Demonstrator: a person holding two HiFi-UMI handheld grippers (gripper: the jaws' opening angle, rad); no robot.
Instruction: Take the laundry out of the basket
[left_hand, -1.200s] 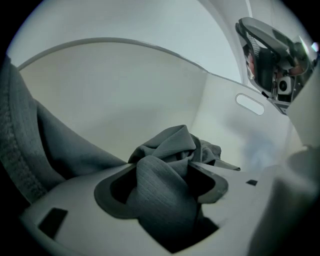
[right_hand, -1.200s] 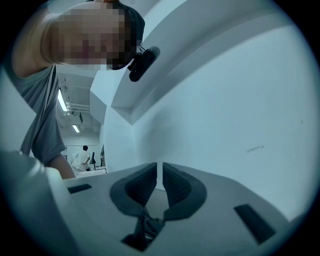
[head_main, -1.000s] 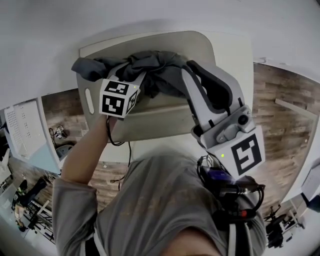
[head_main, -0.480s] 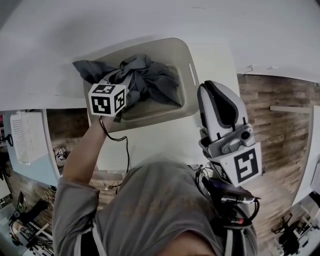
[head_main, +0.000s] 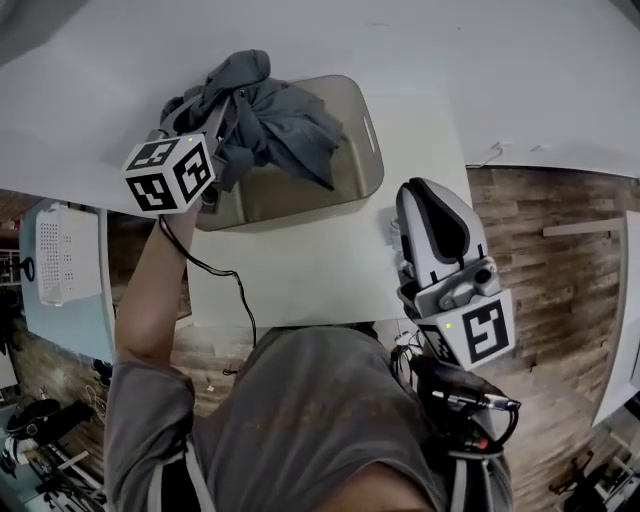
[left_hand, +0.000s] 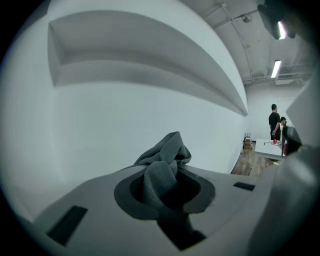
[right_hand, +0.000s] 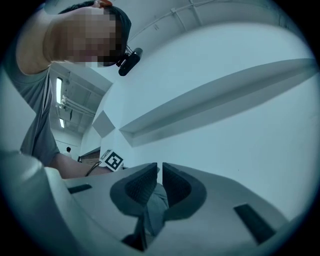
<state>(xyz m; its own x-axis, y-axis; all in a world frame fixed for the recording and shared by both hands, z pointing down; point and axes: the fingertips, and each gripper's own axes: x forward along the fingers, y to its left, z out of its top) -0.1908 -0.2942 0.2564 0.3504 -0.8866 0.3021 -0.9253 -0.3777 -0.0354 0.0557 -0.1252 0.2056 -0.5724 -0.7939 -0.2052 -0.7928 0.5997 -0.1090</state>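
- The right gripper (head_main: 435, 200) is held low, close to the person's chest, with its tips pointing away from the body over the near edge of a white table (head_main: 300, 275).
- In the right gripper view, the two ribbed dark pads (right_hand: 142, 185) of the right gripper (right_hand: 160, 175) stand almost together, with only a thin slit of light between them. They hold nothing.
- To the left of that gripper and farther from the body, the person's bare left forearm (head_main: 150, 290) reaches up to the left gripper (head_main: 222, 112). Its marker cube (head_main: 168, 175) faces the head camera, and a thin black cable (head_main: 225, 290) hangs beside the arm.
- The left gripper (left_hand: 162, 182) has its jaws pressed onto a bunch of dark grey laundry (left_hand: 165, 160). The cloth fills the gap between the pads and bulges out past the tips.
- From the head view, the laundry (head_main: 265, 110) is lifted at the gripper's tips and drapes to their right, over the far left corner of the basket (head_main: 365, 135).
- The basket is a beige tub with a slot handle. It sits on the table just beyond the left gripper and well ahead of the right one.
- Beyond the left gripper's tips is a plain pale wall (left_hand: 125, 115). Far to its right, two people (left_hand: 276, 125) stand by a small table.
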